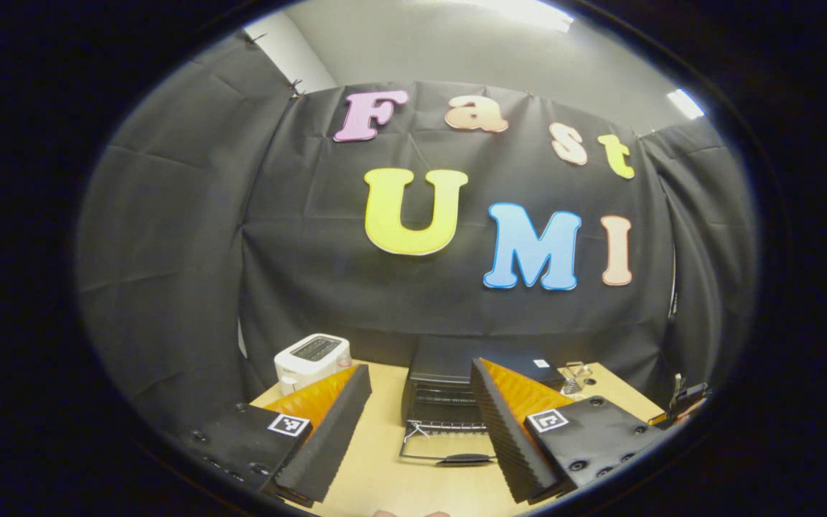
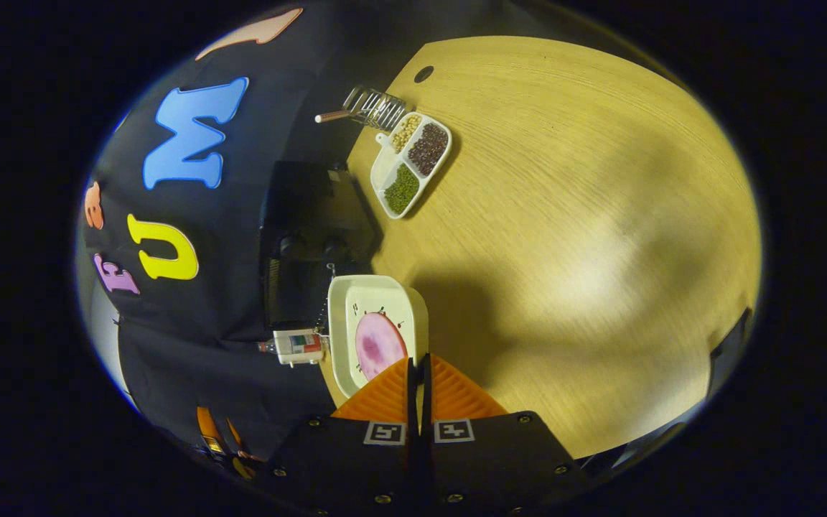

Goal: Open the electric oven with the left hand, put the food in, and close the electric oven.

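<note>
A: Where does the left gripper (image 1: 421,424) stand?

B: Its ribbed black fingers (image 1: 334,431) are spread wide and hold nothing. Straight ahead between them sits the black box-shaped electric oven (image 1: 449,391), its glass door (image 1: 449,449) already dropped flat onto the pale wooden table (image 1: 385,474), wire rack showing inside. A white toaster (image 1: 311,359) sits off beyond the left finger.

A: And the food?

B: In the right gripper view, the right gripper (image 2: 417,380) is pinched together on the near rim of a cream rectangular plate (image 2: 374,323) carrying a round pink slice of food (image 2: 379,345). Ahead of the fingers lies a white divided tray of beans (image 2: 413,161), well apart from the plate.

A: So which step is this?

B: Opening looks done; loading seems in hand. The next move likely calls for carrying the plate level to the oven mouth, sliding it onto the rack, letting go, then lifting the door closed with the left.
</note>
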A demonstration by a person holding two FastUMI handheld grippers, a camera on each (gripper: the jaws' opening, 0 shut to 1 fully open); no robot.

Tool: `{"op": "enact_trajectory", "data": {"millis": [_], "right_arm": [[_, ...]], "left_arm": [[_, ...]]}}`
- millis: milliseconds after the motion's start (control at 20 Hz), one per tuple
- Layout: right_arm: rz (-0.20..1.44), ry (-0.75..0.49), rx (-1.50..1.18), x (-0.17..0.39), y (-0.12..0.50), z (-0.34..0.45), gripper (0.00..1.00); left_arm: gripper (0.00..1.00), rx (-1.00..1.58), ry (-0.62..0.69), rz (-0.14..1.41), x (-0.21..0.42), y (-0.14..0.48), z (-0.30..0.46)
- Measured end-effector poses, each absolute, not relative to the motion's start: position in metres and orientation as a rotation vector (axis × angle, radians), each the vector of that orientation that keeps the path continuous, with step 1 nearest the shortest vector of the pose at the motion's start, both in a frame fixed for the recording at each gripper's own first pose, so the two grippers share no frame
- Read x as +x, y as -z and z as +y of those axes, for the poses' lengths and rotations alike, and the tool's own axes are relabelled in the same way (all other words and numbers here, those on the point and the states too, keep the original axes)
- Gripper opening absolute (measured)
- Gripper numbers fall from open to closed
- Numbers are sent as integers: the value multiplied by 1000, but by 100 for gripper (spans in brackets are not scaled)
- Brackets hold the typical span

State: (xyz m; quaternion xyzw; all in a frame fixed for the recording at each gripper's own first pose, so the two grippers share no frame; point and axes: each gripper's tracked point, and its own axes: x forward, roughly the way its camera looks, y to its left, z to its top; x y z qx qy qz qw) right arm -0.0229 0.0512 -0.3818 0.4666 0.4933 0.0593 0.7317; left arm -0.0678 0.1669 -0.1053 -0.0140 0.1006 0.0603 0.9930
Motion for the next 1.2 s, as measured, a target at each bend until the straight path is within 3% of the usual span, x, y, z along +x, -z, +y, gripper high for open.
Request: {"op": "enact_trajectory", "data": {"millis": [250,300,450,650,900,950,1200], "right_arm": [[1017,-138,1094,-15,353,108,0],[999,-131,1104,-10,349,117,0],[949,-95,1131,3,349,148,0],[939,-24,1160,26,362,186,0],[890,167,1251,77,391,227,0],[869,207,1278,88,396,234,0],[751,371,1373,140,415,257,1]], "left_arm": [[99,-16,-53,144,-66,82,167],[94,-14,-39,137,-66,78,167],[99,-16,-2,112,-65,64,171],[90,5,2,104,-71,64,193],[99,-31,-44,138,-82,78,234],[94,-33,-59,142,-85,80,243],[99,-36,-152,160,-104,84,291]]}}
